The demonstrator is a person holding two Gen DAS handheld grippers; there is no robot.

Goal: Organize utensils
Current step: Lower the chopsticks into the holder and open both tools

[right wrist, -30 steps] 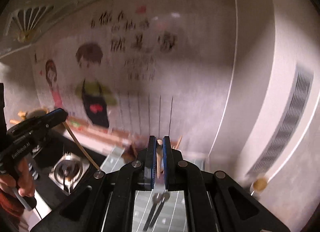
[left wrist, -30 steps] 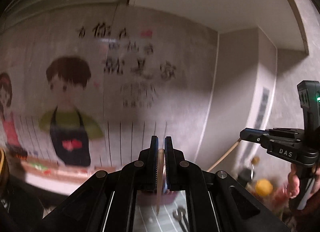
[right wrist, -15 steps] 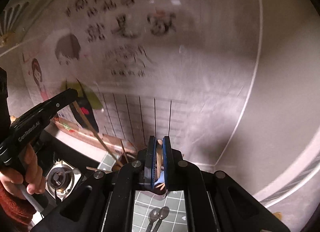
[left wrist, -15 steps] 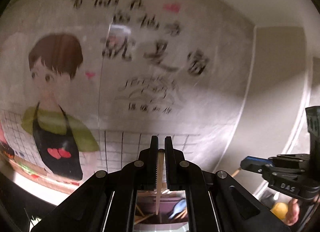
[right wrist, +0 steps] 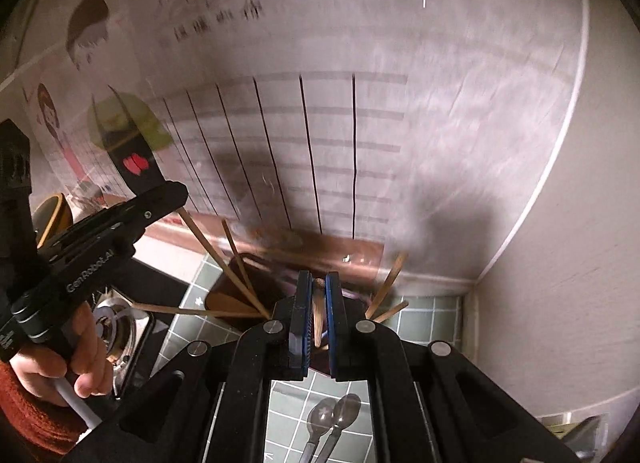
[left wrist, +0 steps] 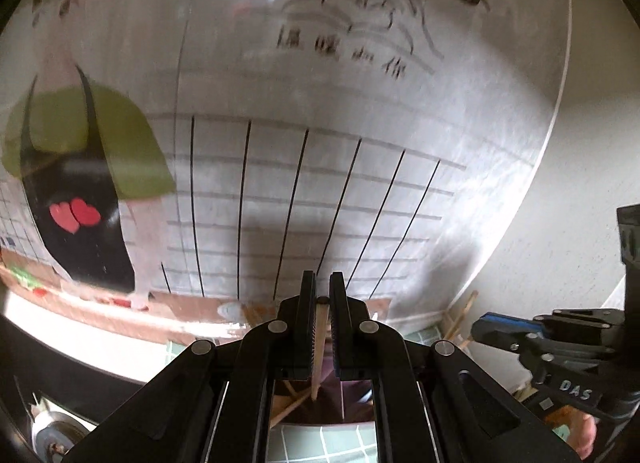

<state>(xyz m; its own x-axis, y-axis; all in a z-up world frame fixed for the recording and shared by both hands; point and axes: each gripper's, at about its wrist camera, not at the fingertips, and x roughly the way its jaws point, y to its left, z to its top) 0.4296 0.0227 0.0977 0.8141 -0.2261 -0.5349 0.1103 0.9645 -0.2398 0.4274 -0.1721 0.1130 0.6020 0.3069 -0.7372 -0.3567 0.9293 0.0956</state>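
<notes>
My left gripper (left wrist: 321, 299) is clamped on a wooden chopstick (left wrist: 319, 347), pinched between the pads; its long axis runs along the fingers, top end flush w/ the fingertips, lower end pointing down into the dark utensil holder (right wrist: 240, 283) below. From the right wrist view that chopstick slants from the left gripper's tip (right wrist: 176, 193) down-right into the holder, beside other chopsticks fanned out of it. My right gripper (right wrist: 319, 287) is closed on a wooden-handled utensil (right wrist: 318, 317), knob end up at the fingertips, shaft pointing down; can't tell what kind. Readable: "GenRobot.AI" on the left gripper, "DAS" on the right. Two metal spoons (right wrist: 332, 419) lie on the green tiled counter (right wrist: 420, 319), bowls toward the wall.
</notes>
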